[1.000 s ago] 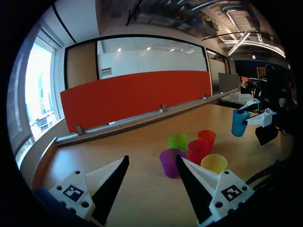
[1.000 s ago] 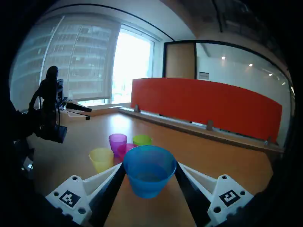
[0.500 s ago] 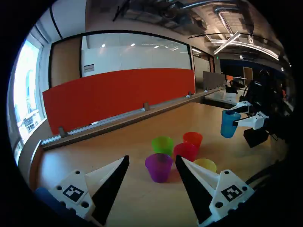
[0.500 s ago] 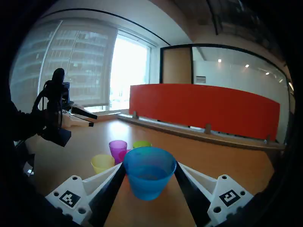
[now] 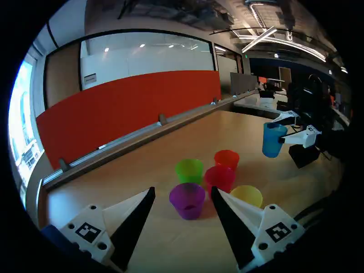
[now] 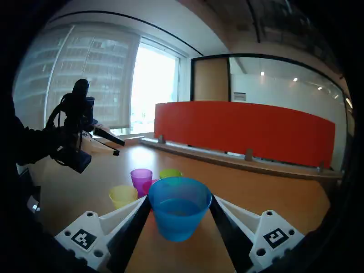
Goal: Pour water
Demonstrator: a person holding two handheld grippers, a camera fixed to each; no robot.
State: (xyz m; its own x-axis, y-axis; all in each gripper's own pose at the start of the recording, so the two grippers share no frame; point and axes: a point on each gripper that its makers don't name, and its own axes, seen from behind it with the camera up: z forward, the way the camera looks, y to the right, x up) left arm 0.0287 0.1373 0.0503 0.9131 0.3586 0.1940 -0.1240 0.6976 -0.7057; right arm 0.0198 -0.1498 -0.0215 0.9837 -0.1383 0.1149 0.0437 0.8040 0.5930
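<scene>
My right gripper [image 6: 179, 218] is shut on a blue cup [image 6: 179, 213] that holds a little water and is lifted above the wooden table [image 6: 273, 195]. The left gripper view shows that blue cup [image 5: 273, 139] in the air at the far right, held by the right gripper [image 5: 291, 132]. My left gripper [image 5: 182, 214] is open, and a purple cup [image 5: 187, 200] stands on the table just ahead of the gap between its fingers. Green [image 5: 189, 170], orange [image 5: 226, 159], red [image 5: 219, 178] and yellow [image 5: 246, 195] cups cluster around it. In the right gripper view the left gripper [image 6: 109, 139] hovers at the left, above the cups.
A long red divider panel [image 5: 132, 107] runs along the table's far edge. Large windows [image 6: 152, 91] lie beyond the table in the right gripper view. A sleeve and hand [image 6: 32, 145] hold the left gripper. Bare tabletop [image 5: 255, 127] stretches behind the cups.
My left gripper has swung so the purple cup now sits centred ahead of its open fingers. The right gripper keeps holding the blue cup aloft, barely shifted.
</scene>
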